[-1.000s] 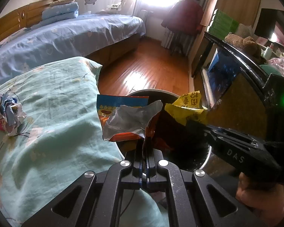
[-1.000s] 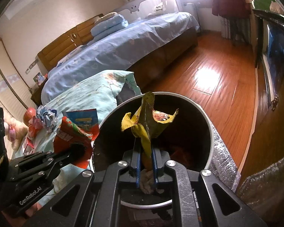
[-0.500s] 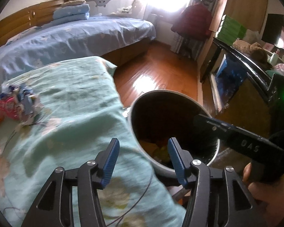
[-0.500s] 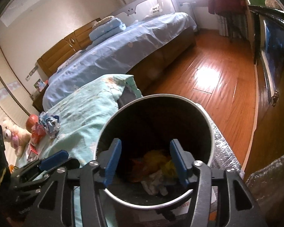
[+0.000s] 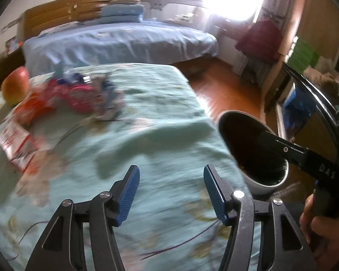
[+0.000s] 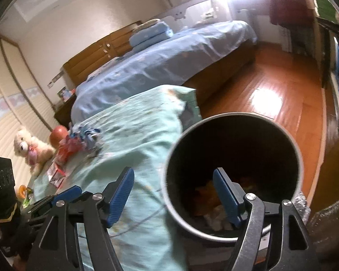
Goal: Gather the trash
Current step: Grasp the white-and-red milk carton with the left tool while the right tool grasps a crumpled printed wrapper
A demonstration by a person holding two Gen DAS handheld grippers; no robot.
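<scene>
From my left wrist camera, I see the left gripper (image 5: 170, 189) with its jaws standing wide and nothing between them; they have just been opening, and they hang over the pale green quilt (image 5: 147, 135). Further up the quilt lies a heap of crumpled wrappers (image 5: 88, 94), with a red-and-white packet (image 5: 18, 144) nearer the edge; the picture is smeared, so I cannot say how many pieces there are. The bin (image 5: 253, 149) stands just beside the quilt's edge, and the right gripper (image 5: 282, 146) reaches across its mouth. From my right wrist camera, the right gripper (image 6: 174, 194) also shows jaws spread wide and empty, just opened too, one finger above the bin (image 6: 232, 164) and the other over the quilt. Orange, yellow and white scraps (image 6: 212, 203) lie in the bin's bottom, so I judge part of the collecting done. The wrappers (image 6: 83, 140) near the apple (image 6: 58, 133) and the soft toy (image 6: 31, 149) are still to fetch.
</scene>
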